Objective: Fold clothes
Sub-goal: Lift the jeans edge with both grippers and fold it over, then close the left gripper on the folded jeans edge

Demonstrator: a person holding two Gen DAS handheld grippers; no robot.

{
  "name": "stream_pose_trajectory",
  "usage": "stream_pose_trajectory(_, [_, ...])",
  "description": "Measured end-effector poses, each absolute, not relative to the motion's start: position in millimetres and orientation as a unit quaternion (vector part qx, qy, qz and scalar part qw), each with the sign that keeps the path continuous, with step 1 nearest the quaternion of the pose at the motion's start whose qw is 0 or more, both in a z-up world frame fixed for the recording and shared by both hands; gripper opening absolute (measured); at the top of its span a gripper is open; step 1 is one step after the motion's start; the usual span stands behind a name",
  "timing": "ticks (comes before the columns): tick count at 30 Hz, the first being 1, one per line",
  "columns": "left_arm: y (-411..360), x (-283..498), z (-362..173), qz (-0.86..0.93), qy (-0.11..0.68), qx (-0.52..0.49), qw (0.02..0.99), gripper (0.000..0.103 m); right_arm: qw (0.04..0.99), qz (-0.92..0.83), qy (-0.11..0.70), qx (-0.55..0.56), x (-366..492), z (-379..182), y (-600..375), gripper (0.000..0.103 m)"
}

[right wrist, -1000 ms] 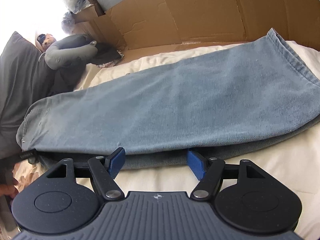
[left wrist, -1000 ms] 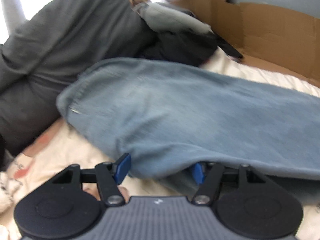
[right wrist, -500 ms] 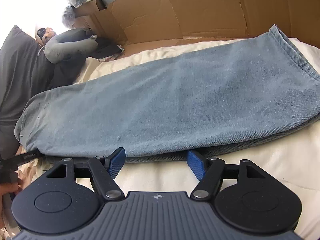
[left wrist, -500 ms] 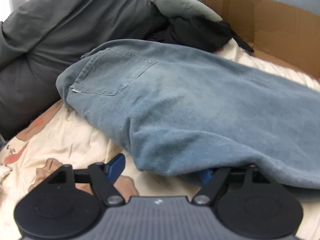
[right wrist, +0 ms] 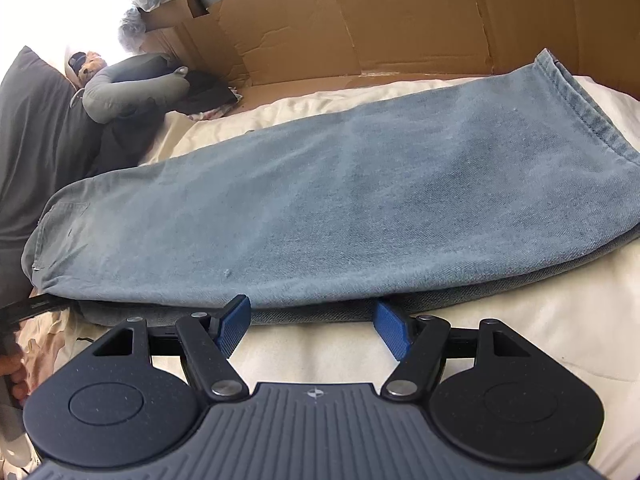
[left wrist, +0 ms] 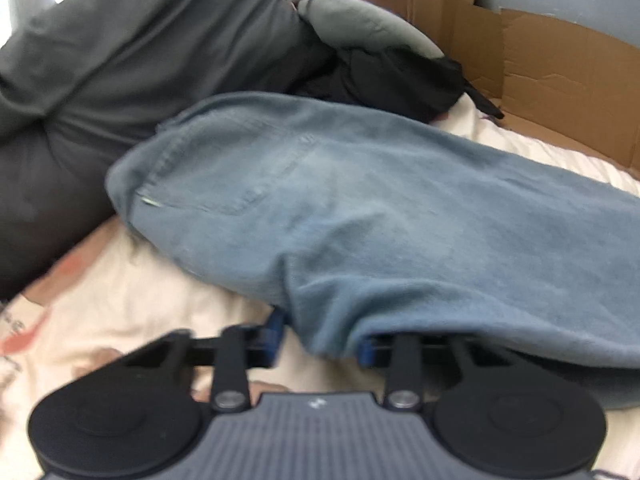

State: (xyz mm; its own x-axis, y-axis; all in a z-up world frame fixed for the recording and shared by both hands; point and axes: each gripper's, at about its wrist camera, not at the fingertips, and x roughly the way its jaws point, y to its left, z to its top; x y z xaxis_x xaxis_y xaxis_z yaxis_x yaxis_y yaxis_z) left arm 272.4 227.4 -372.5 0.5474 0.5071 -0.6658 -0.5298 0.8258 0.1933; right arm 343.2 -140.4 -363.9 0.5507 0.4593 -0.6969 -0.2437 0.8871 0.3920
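On the cream bedsheet (right wrist: 520, 344) lie folded blue jeans (right wrist: 320, 208); my right gripper (right wrist: 314, 326) is spread, touching their edge, while my left gripper (left wrist: 320, 340) (partly draped) gapes beneath denim.

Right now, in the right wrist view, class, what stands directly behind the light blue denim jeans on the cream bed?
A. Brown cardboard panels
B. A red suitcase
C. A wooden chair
A: brown cardboard panels rise just beyond the light blue denim jeans.

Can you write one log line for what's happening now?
left gripper: open, under jeans edge | right gripper: open, at jeans' near edge | fold unfinished
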Motion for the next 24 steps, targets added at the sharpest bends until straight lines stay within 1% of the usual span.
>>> stream_pose_trajectory(3, [220,265,-360,0.291,0.349,0.031,0.890,0.027,0.872,0.201,0.429,0.125,343,-363,-139,0.073])
stream_pose_trajectory(5, [219,262,-352,0.292,0.331,0.046,0.896,0.027,0.872,0.201,0.429,0.126,344,-363,-139,0.073])
stream_pose_trajectory(6, [222,262,-349,0.295,0.330,0.036,0.896,0.032,0.872,0.202,0.429,0.126,344,-363,-139,0.073])
stream_pose_trajectory(7, [227,264,-348,0.307,0.331,0.010,0.892,0.043,0.872,0.202,0.428,0.126,344,-364,-139,0.074])
stream_pose_trajectory(8, [232,266,-348,0.319,0.333,-0.015,0.887,0.050,0.872,0.202,0.428,0.126,344,-364,-139,0.074])
stream_pose_trajectory(9, [238,268,-347,0.330,0.334,-0.041,0.882,0.062,0.872,0.202,0.428,0.126,344,-364,-140,0.074])
stream_pose_trajectory(10, [245,269,-351,0.340,0.338,-0.074,0.874,0.066,0.871,0.202,0.429,0.126,344,-364,-140,0.074])
stream_pose_trajectory(12, [254,271,-360,0.344,0.351,-0.113,0.864,0.066,0.871,0.203,0.429,0.127,344,-365,-140,0.074])
stream_pose_trajectory(15, [256,273,-375,0.343,0.366,-0.127,0.856,0.065,0.871,0.205,0.429,0.128,345,-365,-141,0.073])
stream_pose_trajectory(17, [262,271,-384,0.333,0.374,-0.155,0.851,0.063,0.870,0.205,0.429,0.130,345,-365,-141,0.073])
stream_pose_trajectory(18, [268,269,-388,0.322,0.379,-0.175,0.850,0.056,0.870,0.205,0.429,0.130,346,-365,-141,0.073])
stream_pose_trajectory(19, [272,266,-389,0.312,0.380,-0.193,0.849,0.045,0.870,0.205,0.429,0.130,345,-365,-141,0.073])
stream_pose_trajectory(20, [274,265,-387,0.303,0.384,-0.197,0.850,0.039,0.870,0.205,0.428,0.129,345,-365,-141,0.073])
stream_pose_trajectory(21, [276,265,-386,0.295,0.387,-0.199,0.851,0.030,0.871,0.205,0.428,0.129,345,-365,-141,0.073])
stream_pose_trajectory(22, [274,264,-383,0.286,0.392,-0.189,0.854,0.027,0.871,0.205,0.428,0.129,344,-365,-141,0.073])
stream_pose_trajectory(24, [271,261,-375,0.279,0.395,-0.175,0.858,0.023,0.871,0.205,0.427,0.131,344,-365,-142,0.073])
